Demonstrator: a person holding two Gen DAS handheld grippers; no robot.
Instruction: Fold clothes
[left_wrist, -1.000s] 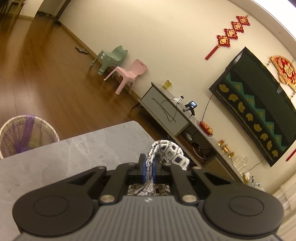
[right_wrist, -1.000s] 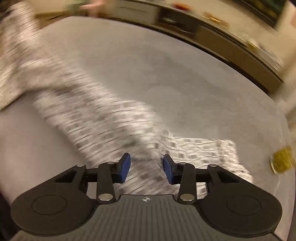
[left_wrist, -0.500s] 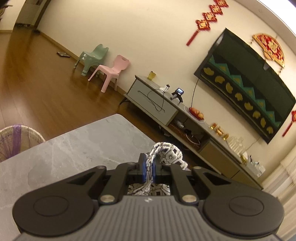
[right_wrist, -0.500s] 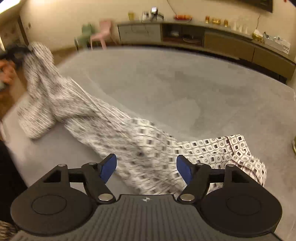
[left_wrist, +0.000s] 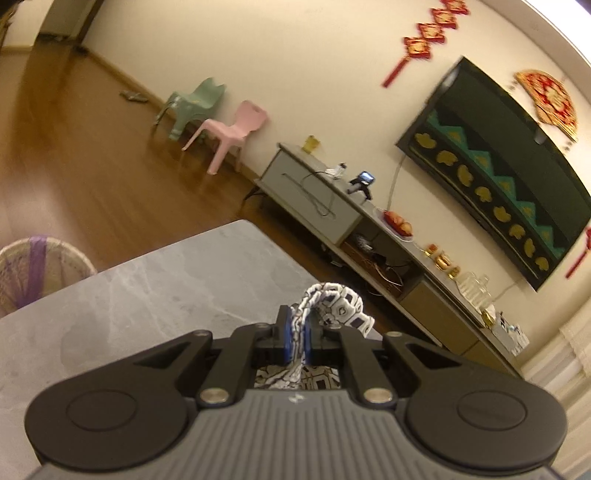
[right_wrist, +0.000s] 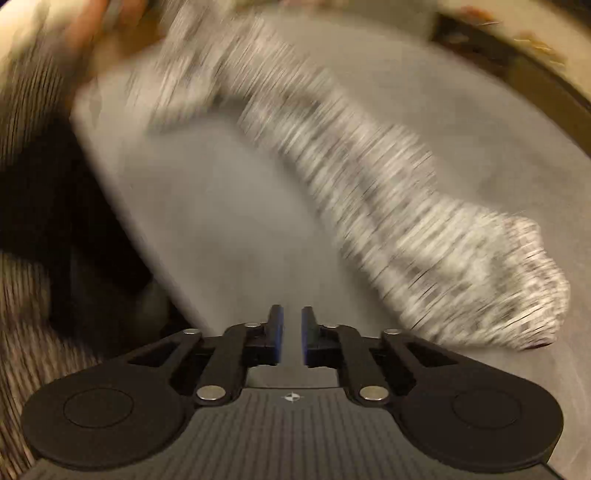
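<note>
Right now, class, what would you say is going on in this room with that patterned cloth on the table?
A person is folding a black-and-white patterned garment on a grey table, with a gripper in each hand. The left gripper is shut on a bunched edge of the cloth. The right gripper holds nothing, its jaws nearly together over bare table beside the garment. The garment lies stretched and rumpled, not yet folded. The right view is blurred.

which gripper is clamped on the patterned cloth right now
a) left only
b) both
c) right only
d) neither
a) In the left wrist view the left gripper has its blue pads pinched on a fold of the patterned cloth; in the right wrist view the right gripper has nothing between its nearly closed pads, with the cloth lying apart on the table.
</note>
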